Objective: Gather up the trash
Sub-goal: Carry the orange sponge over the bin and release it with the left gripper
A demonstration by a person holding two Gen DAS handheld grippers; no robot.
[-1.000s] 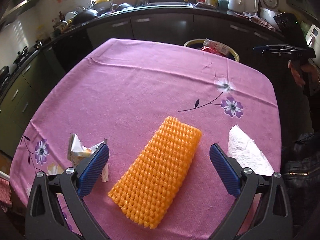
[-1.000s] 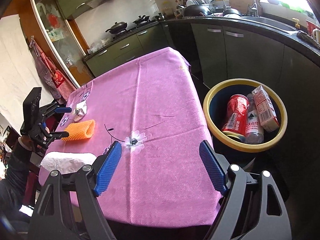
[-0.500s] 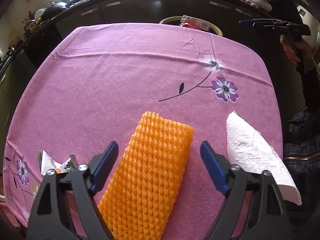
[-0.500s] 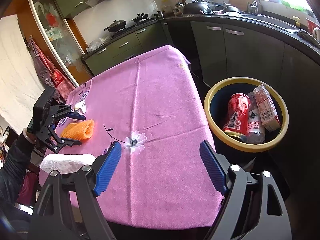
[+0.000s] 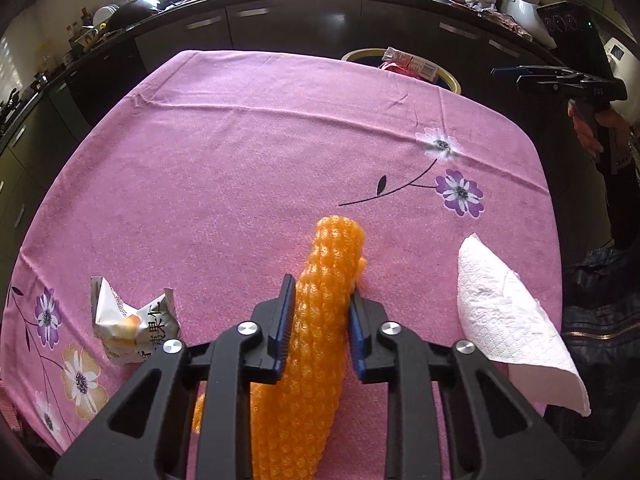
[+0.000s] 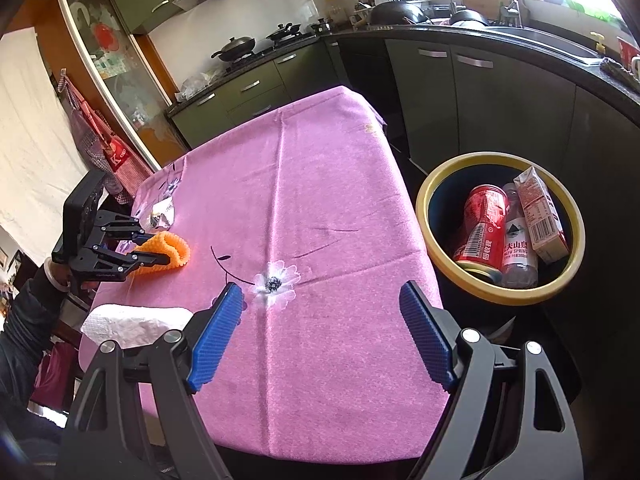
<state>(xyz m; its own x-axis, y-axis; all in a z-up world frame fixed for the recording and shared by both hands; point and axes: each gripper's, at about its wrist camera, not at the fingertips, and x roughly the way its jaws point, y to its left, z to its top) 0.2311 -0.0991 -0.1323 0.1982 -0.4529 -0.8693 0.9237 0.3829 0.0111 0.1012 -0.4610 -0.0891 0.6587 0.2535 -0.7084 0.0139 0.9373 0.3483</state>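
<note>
Left gripper (image 5: 318, 322) jaws closing, pads squeezing the orange foam net (image 5: 320, 320) on the table (image 5: 240, 152). Right gripper (image 6: 320, 336) wide open, empty. Lift straight up, carry to bin (image 6: 500, 296); grip depth probably adequate, partly hidden.

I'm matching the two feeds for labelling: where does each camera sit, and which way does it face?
Left wrist: on the left gripper, looking down the pink table; jaws closing on orange foam net.
Right wrist: on the right gripper, open, facing table corner and bin; a dark sleeve shows.
Shared: net, paper towel, wrapper, bin.
</note>
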